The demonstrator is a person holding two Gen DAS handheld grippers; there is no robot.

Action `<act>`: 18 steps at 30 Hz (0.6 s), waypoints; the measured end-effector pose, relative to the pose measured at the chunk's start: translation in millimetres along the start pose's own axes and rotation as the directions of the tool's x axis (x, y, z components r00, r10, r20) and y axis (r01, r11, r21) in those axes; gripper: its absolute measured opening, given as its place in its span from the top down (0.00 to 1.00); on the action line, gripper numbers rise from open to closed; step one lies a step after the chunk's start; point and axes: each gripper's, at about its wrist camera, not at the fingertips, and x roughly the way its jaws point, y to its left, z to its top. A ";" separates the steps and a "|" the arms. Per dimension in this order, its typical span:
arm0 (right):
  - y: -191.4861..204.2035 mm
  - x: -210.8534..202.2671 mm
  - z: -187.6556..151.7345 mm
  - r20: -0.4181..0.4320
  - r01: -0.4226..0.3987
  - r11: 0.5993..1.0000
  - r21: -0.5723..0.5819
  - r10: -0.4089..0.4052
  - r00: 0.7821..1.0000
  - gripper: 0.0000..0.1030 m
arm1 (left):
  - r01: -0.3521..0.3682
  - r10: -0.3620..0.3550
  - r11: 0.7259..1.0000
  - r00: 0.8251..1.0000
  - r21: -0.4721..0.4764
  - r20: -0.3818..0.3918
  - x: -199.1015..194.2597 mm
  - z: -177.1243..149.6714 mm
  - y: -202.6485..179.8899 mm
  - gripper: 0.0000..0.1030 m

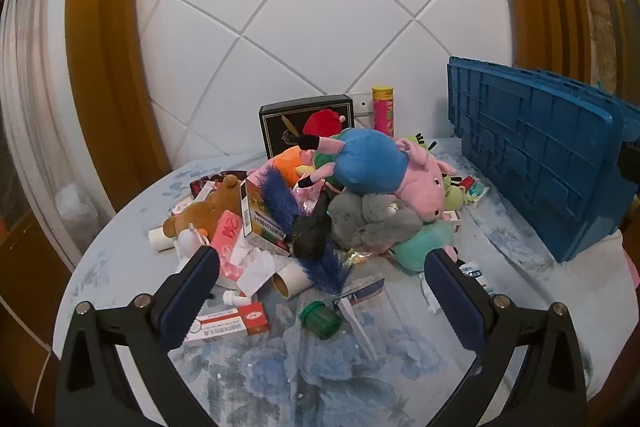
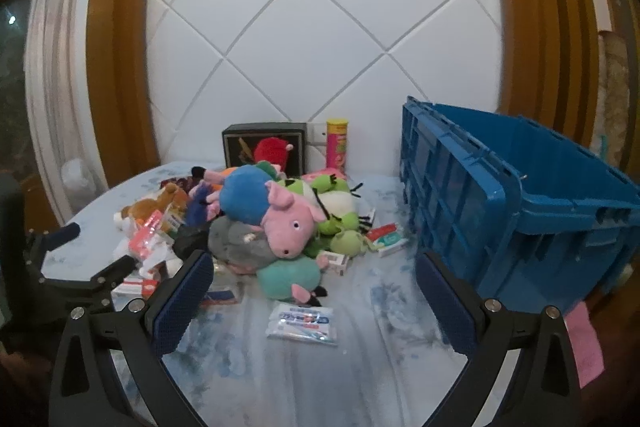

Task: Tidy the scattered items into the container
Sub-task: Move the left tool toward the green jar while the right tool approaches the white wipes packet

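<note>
Left gripper (image 1: 322, 269) and right gripper (image 2: 314, 273), both spread apart and empty, face the toy heap; the blue crate (image 2: 516, 203) stands just right of it. Advised first grasp: the topmost pink pig plush (image 2: 286, 223) (soft, so pinch mid-body)

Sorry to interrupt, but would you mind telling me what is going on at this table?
A person with a gripper in each hand is about to tidy a pile of toys and boxes into the blue crate on the right. Both the left gripper and right gripper hang open and empty over the table. Nothing has been picked up yet.
</note>
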 end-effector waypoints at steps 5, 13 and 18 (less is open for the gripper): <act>5.8 13.6 -3.3 -0.023 -0.005 1.000 0.020 0.005 1.000 0.01 | -0.018 0.018 0.999 1.000 0.044 0.001 3.9 -16.0 21.7 0.00; 24.8 57.2 -26.7 -0.113 -0.060 0.996 0.065 0.068 0.991 0.01 | 0.001 0.004 0.996 0.998 0.091 -0.058 25.8 -58.5 59.0 0.00; 39.4 79.3 -39.7 -0.157 -0.035 0.999 0.033 0.040 0.987 0.01 | 0.048 -0.035 0.991 0.994 0.127 -0.106 47.8 -79.5 61.7 0.00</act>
